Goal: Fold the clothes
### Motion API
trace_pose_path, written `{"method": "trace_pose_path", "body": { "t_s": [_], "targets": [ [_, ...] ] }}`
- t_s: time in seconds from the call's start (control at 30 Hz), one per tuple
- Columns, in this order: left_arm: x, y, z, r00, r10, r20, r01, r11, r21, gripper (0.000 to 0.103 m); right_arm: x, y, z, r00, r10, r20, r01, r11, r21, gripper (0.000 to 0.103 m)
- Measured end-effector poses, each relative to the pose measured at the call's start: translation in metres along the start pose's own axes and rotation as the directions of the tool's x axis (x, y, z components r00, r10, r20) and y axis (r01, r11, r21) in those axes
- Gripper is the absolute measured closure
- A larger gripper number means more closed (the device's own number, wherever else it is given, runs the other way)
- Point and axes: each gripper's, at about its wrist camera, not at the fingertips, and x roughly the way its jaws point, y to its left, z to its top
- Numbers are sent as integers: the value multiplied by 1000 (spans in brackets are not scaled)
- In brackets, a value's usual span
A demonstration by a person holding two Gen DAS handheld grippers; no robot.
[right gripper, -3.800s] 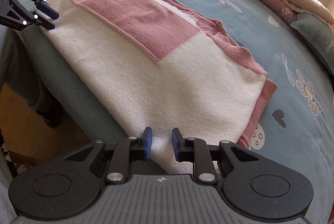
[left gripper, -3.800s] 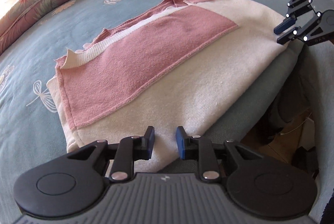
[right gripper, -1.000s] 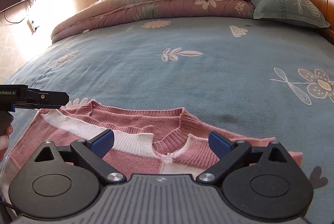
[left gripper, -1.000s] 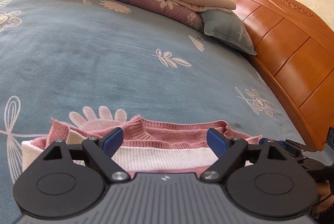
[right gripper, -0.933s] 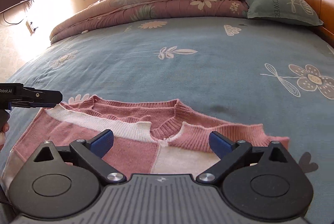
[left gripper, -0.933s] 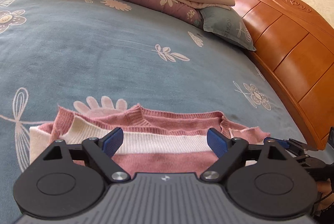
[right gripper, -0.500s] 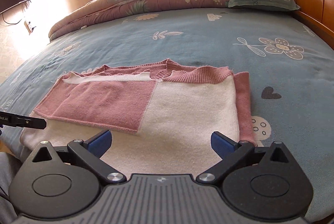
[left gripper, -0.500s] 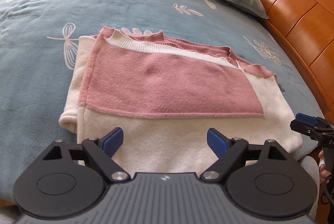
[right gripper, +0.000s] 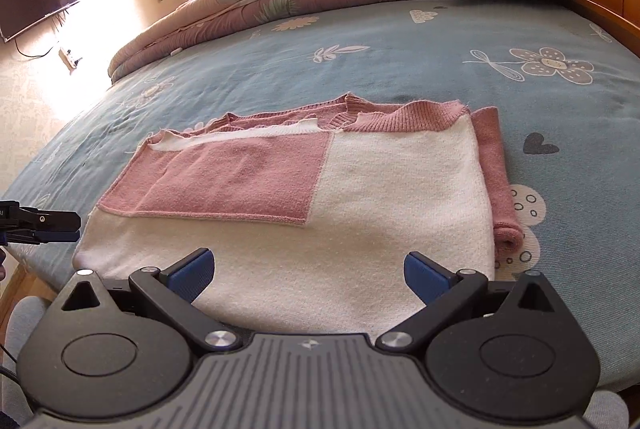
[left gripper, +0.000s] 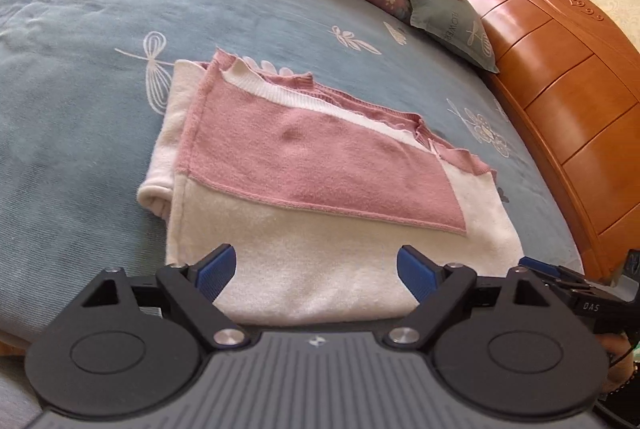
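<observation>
My left tool (left gripper: 316,271) and right tool (right gripper: 310,273) gape wide, holding nothing, low in frame over the folded sweater (right gripper: 360,197), seemingly clear of it, on the bed (right gripper: 440,41).

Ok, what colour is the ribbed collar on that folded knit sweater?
Pink on the folded pink-and-cream knit sweater's ribbed collar; clearest in the right wrist view.

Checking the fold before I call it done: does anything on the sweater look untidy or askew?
Mostly neat. On the sweater, a rolled pink sleeve sticks out past the right edge, a cream roll pokes out on the left, and the far hems are uneven.
</observation>
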Motion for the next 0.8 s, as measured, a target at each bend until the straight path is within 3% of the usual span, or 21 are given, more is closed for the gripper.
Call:
{"method": "trace_pose_path", "body": {
  "t_s": [0.07,0.13,0.2,0.33,0.4,0.47,0.57,0.67,0.8],
  "targets": [
    [13,1,-9,999,3,-52,-4,1000,-16,15,3,1,-5,1000,-16,-24,16,1000,-4,0],
    [16,-1,-15,998,35,-53,-35,999,-2,16,3,-1,-11,999,-35,-42,35,999,-5,0],
    [14,-6,-16,998,53,-44,-52,998,25,16,0,-5,-17,997,-57,-53,57,998,-2,0],
    [9,-21,-3,995,98,-10,-96,989,111,15,-13,-11,-15,999,-33,12,33,999,2,0],
    [12,-24,1,993,114,-4,-113,986,126,15,-7,-17,-15,998,-56,-7,56,998,27,0],
    [14,-25,3,995,102,-5,-101,987,124,15,3,-28,-20,995,-86,-51,89,994,63,0],
    [16,-26,9,998,69,-1,-69,990,124,15,1,-30,-20,997,-69,-45,71,996,50,0],
    [16,-29,21,998,54,19,-56,988,141,15,-6,-23,-1,997,-72,24,71,997,6,0],
    [26,-31,42,998,56,42,-61,986,153,15,18,-35,18,996,-88,28,87,996,27,0]
  ]
}}
